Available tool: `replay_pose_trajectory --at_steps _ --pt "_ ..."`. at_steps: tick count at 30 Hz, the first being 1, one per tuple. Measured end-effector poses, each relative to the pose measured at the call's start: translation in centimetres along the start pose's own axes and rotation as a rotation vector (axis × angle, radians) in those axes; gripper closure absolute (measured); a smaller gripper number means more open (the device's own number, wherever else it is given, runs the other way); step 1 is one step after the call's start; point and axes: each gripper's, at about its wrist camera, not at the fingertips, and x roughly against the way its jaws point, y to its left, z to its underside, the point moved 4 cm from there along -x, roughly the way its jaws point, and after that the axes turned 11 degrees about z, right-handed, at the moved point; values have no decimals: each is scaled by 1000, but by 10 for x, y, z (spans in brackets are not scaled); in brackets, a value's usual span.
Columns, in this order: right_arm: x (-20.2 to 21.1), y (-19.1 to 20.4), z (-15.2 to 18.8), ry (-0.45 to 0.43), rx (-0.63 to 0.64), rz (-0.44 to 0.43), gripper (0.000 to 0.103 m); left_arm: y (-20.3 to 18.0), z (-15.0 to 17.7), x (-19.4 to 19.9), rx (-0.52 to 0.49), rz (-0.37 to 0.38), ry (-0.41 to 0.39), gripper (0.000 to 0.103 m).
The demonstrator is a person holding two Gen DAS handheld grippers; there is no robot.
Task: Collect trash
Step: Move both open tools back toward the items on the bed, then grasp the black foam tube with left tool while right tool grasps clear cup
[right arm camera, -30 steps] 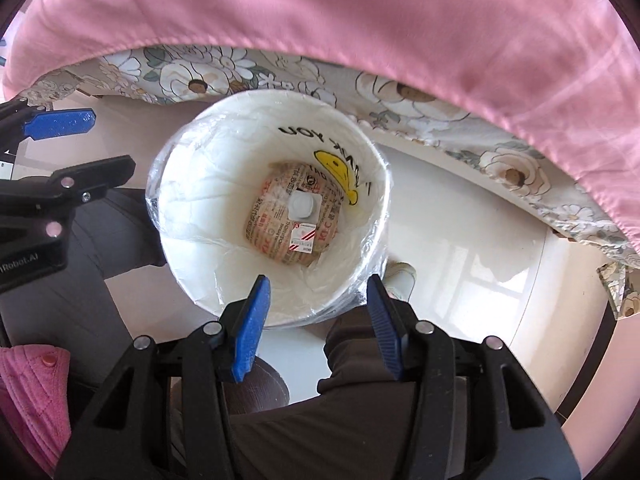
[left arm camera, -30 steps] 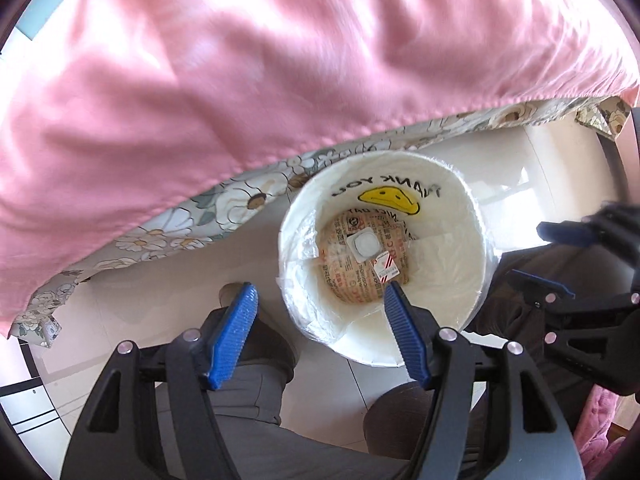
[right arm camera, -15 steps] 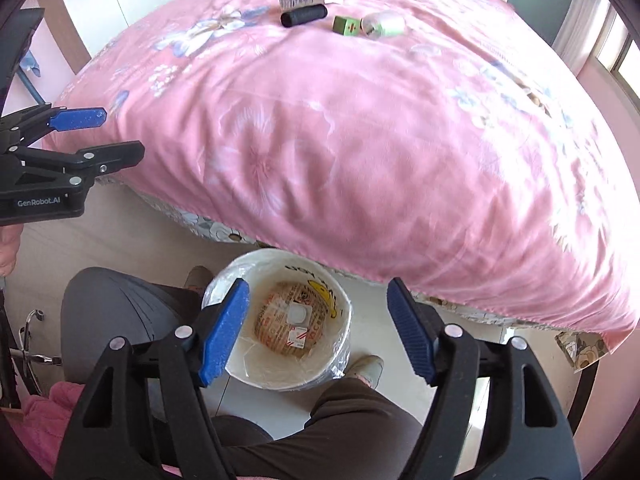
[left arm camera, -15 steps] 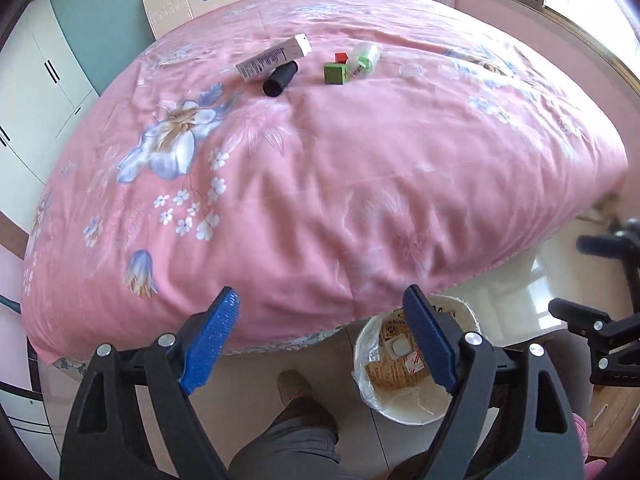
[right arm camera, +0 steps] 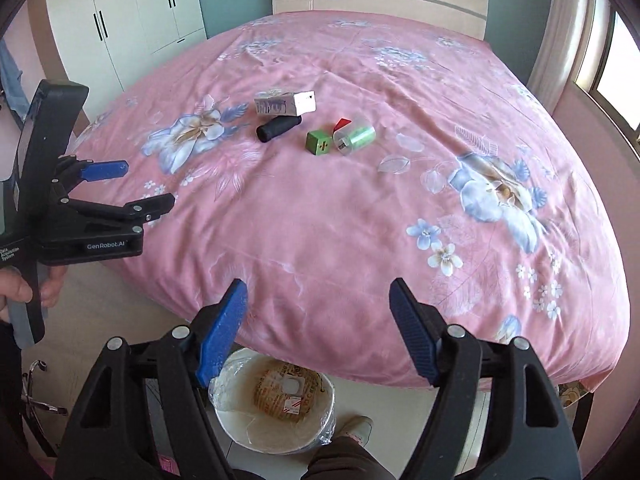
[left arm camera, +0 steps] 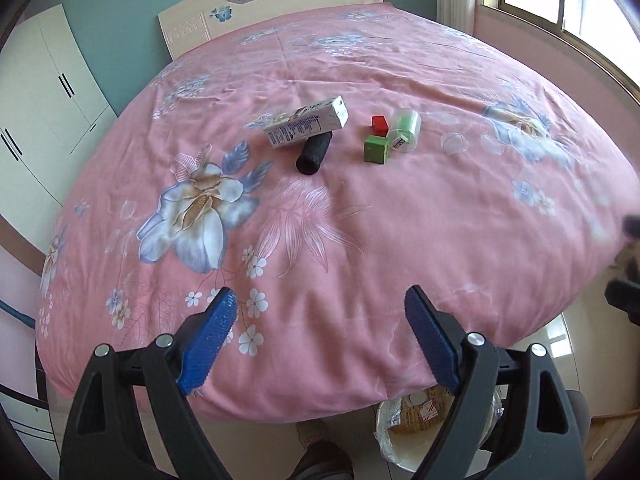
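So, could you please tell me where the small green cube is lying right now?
In both wrist views the small green cube lies mid-bed on the pink floral bedspread, between the black cylinder and the clear green-filled container, beside the red cube.

Left gripper [left arm camera: 320, 312], right gripper [right arm camera: 318, 304] jaws just opened wide (both empty).

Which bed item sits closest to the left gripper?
The black cylinder, lying on its side in front of the white carton. The cubes and clear green container sit further right and slightly back.
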Motion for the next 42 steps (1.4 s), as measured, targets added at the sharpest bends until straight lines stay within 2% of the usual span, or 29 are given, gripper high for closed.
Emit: replay_pose_trajectory --at_steps 5,11,27,29,36,38,41,42 --pt "-11 -3 -39 -26 -10 13 30 7 -25 -23 -11 -12 0 15" --pt "-43 -9 -82 -12 -75 -17 30 20 -52 -58 7 -18 15 15" --pt "-179 -23 -157 187 -278 -45 30 62 -107 -150 116 22 42 16" --pt "-195 -26 -163 222 -326 -70 30 66 -112 -161 127 22 44 16" --pt "-259 -26 -168 359 -466 -75 30 70 -123 -197 137 44 73 31" --pt "-273 -24 -167 393 -500 -90 30 70 -125 -207 139 50 88 38" --pt "-291 -23 -163 444 -561 -103 31 70 -126 -219 137 51 100 41" --pt "-296 -22 -161 460 -583 -118 34 70 -128 -221 138 52 97 42"
